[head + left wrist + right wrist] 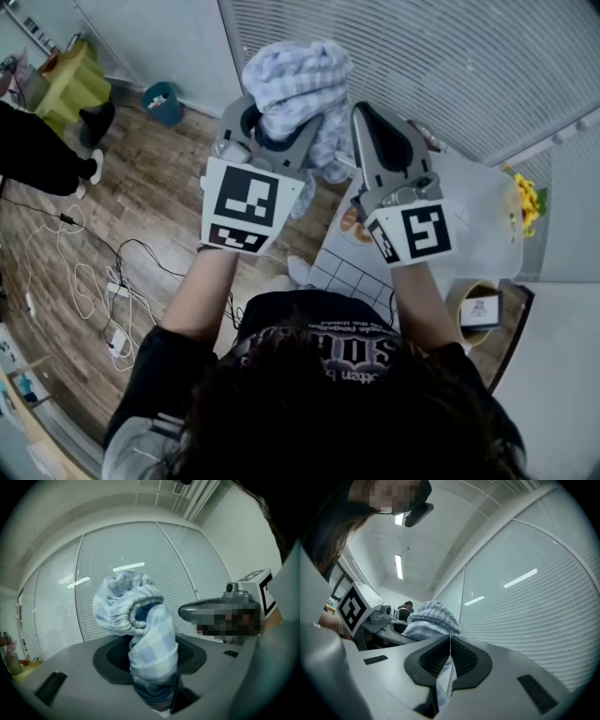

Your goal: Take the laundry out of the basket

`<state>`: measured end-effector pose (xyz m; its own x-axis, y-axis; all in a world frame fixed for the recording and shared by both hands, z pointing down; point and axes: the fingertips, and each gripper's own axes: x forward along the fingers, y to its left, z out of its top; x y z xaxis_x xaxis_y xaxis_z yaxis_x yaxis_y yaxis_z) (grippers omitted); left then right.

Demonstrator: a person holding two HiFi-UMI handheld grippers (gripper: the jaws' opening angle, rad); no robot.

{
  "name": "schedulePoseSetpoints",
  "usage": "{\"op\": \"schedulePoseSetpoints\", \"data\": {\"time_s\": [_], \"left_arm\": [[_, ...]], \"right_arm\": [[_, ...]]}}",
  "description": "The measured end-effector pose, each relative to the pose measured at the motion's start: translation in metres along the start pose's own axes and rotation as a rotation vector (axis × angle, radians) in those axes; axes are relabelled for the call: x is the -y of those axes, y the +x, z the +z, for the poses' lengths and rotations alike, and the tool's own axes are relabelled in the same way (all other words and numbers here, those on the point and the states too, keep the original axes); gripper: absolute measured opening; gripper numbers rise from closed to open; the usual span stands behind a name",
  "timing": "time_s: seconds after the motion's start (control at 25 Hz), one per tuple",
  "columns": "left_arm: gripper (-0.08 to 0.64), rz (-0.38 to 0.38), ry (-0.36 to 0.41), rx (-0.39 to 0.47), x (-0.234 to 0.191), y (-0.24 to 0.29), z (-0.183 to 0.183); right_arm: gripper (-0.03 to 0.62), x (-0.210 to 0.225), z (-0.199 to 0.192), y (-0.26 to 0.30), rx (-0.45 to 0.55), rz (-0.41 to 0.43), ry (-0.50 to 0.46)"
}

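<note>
A pale blue checked garment (298, 82) with a gathered elastic edge hangs in the air in front of the person, held by both grippers. In the head view my left gripper (281, 124) is shut on the bunched lower part of the garment (152, 644), which fills the gap between its jaws. My right gripper (367, 120) is beside it on the right, shut on a thin fold of the same cloth (443, 674). From the right gripper view the bulk of the garment (430, 619) rises behind the jaws. Both grippers point about level, towards a window with blinds.
A white round tub-like container (487, 234) stands below the right gripper, next to yellow flowers (528, 197). On the wood floor at the left lie white cables (84, 281), a teal bin (164, 101) and a yellow stool (70, 84). A person in black (37, 150) stands at the far left.
</note>
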<state>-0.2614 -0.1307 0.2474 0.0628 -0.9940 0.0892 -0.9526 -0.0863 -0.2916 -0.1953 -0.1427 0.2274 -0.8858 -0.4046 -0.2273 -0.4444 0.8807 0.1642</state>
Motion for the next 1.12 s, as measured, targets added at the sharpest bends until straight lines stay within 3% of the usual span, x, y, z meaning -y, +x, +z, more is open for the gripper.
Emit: {"op": "schedulePoseSetpoints", "data": {"time_s": [0.36,0.56,1.12], "left_arm": [[0.204,0.007,-0.083,-0.069,0.014,-0.009,-0.051],[0.204,0.013,-0.124,-0.082,0.018,-0.014,-0.079],[0.204,0.046,-0.173,-0.154,0.03,-0.036,-0.129]], "right_arm": [[0.029,-0.014,-0.035,-0.006,-0.057,-0.01,0.061],[0.029,-0.026,-0.052,-0.01,-0.093,-0.002,0.049],[0.029,-0.04,-0.091,-0.02,-0.163,-0.003,0.085]]}}
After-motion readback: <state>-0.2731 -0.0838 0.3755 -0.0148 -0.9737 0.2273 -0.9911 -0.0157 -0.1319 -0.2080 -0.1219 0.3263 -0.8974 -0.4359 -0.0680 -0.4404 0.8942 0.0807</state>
